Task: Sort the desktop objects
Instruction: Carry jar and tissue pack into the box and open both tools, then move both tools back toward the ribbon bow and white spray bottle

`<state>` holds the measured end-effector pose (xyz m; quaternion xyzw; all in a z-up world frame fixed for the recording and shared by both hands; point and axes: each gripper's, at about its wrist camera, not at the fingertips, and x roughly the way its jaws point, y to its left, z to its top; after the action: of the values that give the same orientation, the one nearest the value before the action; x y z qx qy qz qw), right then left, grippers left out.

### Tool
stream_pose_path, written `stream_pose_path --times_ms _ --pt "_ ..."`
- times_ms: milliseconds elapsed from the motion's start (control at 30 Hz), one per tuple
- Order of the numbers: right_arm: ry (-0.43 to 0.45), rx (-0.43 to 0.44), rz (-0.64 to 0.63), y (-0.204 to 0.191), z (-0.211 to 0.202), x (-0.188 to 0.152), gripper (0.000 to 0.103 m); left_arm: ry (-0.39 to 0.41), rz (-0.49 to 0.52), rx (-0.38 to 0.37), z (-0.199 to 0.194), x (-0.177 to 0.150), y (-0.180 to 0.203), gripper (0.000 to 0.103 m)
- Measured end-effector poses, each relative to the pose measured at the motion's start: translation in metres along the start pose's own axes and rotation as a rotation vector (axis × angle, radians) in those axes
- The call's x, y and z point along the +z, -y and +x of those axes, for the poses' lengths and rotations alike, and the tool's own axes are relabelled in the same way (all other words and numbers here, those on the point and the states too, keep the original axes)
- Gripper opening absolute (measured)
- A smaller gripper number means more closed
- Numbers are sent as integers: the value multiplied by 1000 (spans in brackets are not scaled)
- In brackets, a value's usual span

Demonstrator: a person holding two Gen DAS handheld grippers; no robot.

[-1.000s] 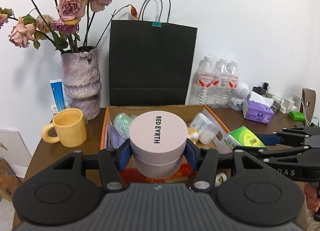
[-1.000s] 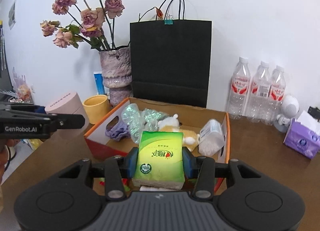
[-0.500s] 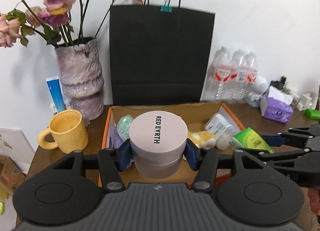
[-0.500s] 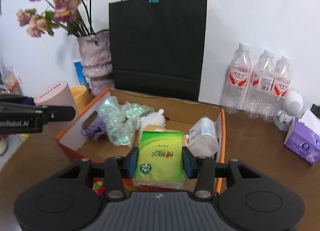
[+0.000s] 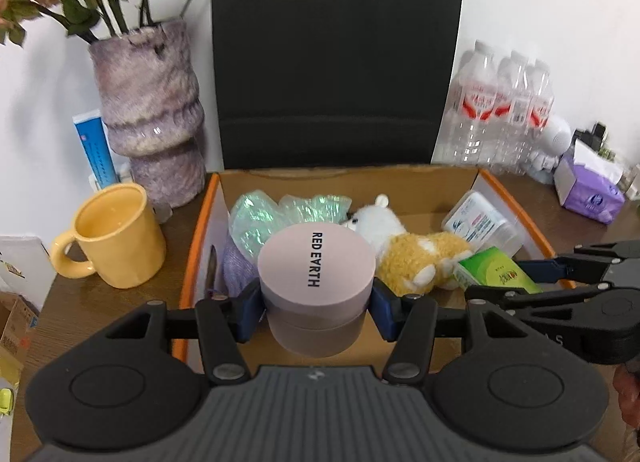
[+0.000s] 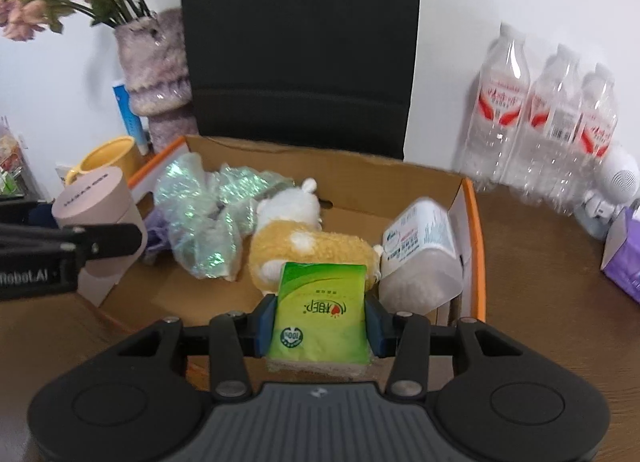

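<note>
My left gripper is shut on a round pink box marked RED EARTH and holds it over the front left of an open cardboard box. My right gripper is shut on a green tissue pack and holds it over the box's front right. Inside the box lie a yellow and white plush toy, shiny green wrap, a clear plastic container and a purple item. The pink box also shows in the right wrist view, the tissue pack in the left wrist view.
A yellow mug, a purple vase with dried roses and a blue tube stand left of the box. A black paper bag stands behind it. Three water bottles and a purple tissue box are at the right.
Both grippers have moved forward and down over the cardboard box, still holding the pink box and the tissue pack. The box contents now look closer.
</note>
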<state>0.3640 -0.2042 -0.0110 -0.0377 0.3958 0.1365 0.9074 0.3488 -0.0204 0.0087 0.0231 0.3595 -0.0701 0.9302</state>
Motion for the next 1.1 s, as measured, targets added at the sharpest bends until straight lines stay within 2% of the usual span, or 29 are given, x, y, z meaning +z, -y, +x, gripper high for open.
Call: stream_pose_path --times_ms 367,633,700,767,933,1067,1100 --pt "-84 -23 -24 -1 39 -5 44 -101 17 22 45 -14 4 56" --pt "-127 -4 2 4 49 -7 45 -146 55 51 66 -23 6 56" --pt "-130 -2 7 6 50 -7 48 -153 59 50 68 -24 5 57" --pt "-124 -9 4 8 48 -8 61 -151 36 40 66 -24 2 58" --pt "-64 3 -15 5 32 -5 85 -60 34 60 45 -16 0 82" --pt "2 -14 -52 -2 13 -3 89 21 33 78 21 -9 0 95" --pt "15 -16 -57 -3 8 -2 89 43 29 79 14 -8 -1 103"
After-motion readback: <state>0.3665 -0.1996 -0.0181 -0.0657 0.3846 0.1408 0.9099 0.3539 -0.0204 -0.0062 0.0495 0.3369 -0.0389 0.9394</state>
